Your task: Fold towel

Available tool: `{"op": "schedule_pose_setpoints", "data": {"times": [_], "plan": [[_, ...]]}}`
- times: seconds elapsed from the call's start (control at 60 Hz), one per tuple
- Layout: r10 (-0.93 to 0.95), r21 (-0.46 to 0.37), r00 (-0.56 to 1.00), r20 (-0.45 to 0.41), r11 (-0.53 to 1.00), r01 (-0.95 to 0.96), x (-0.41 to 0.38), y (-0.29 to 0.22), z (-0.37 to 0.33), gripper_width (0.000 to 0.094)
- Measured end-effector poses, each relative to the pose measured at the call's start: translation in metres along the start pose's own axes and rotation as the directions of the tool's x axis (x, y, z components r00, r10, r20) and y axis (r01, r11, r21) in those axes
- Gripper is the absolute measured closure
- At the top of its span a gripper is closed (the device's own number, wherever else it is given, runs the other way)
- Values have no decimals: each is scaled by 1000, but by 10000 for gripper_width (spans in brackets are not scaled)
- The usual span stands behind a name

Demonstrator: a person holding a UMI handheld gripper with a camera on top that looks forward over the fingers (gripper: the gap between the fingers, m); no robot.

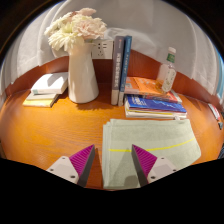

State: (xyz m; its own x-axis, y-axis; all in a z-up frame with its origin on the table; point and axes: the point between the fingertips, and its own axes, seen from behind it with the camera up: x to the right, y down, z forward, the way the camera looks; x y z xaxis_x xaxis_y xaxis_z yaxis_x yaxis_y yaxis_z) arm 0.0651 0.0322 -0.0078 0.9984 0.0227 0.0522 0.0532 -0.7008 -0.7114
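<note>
Lying folded, pale green towel (150, 145), fingers (83, 163) apart above it

towel's (150, 145) near edge hidden behind tool (113, 165); book (155, 103) titles unreadable

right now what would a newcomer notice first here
The white vase of pale flowers stands out at the back of the wooden table. Nearer, a folded pale green towel lies just ahead of the open gripper, with stacked books beyond it.

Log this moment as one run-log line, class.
gripper: open | towel: folded on table, between and ahead of fingers | contact: none
</note>
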Motion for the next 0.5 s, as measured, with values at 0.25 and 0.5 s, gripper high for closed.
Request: {"op": "schedule_pose_setpoints", "data": {"times": [0.25,0.5], "plan": [[-2,10,997,-73,1000,2,15,0,8,823],[15,-24,1000,-24,1000,-15,29,-16,-6,895]]}}
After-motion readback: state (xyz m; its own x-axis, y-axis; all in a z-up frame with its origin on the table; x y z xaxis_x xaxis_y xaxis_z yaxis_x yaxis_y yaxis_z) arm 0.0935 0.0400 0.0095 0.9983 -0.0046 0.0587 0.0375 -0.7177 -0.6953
